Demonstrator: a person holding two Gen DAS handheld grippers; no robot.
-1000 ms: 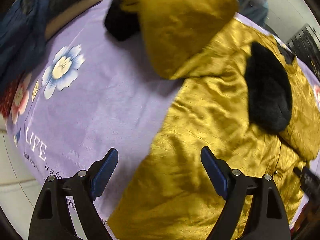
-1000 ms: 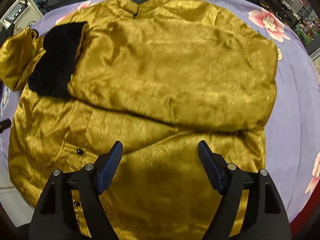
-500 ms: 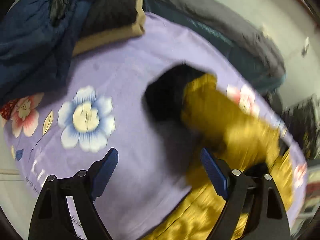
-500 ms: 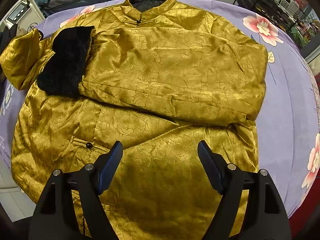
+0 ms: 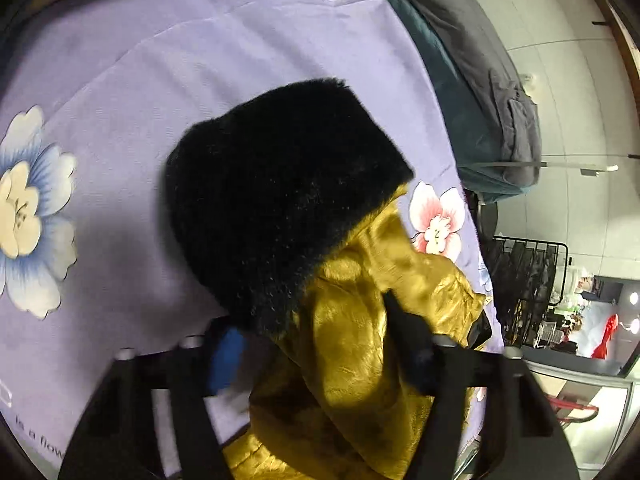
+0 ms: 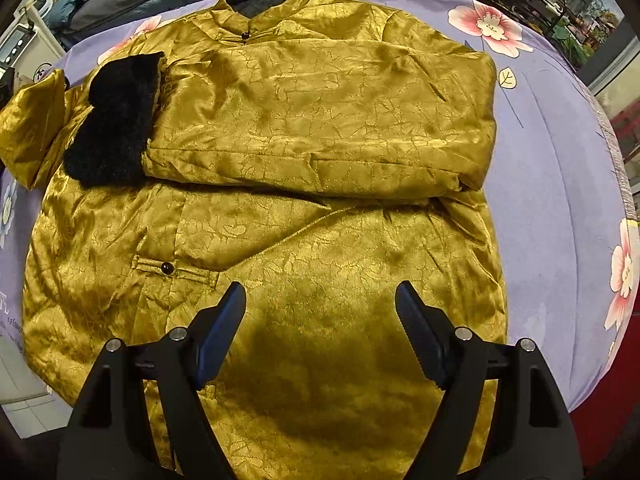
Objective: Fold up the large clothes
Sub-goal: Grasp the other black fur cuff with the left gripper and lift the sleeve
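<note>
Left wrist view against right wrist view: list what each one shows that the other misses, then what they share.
Only the left wrist view shows the left gripper closing, with the gold sleeve between its jaws, just behind that sleeve's black fur cuff.
Only the right wrist view shows the right gripper, open above the jacket's lower front, plus the collar, the other sleeve folded across the chest and its fur cuff.
Both show the gold jacket on the purple flowered sheet.

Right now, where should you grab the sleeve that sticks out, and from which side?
Grip the gold cloth just behind the black fur cuff, coming down from above. The cuff is thick and fluffy; the cloth is thinner. The left hand-held gripper is closing there already.
</note>
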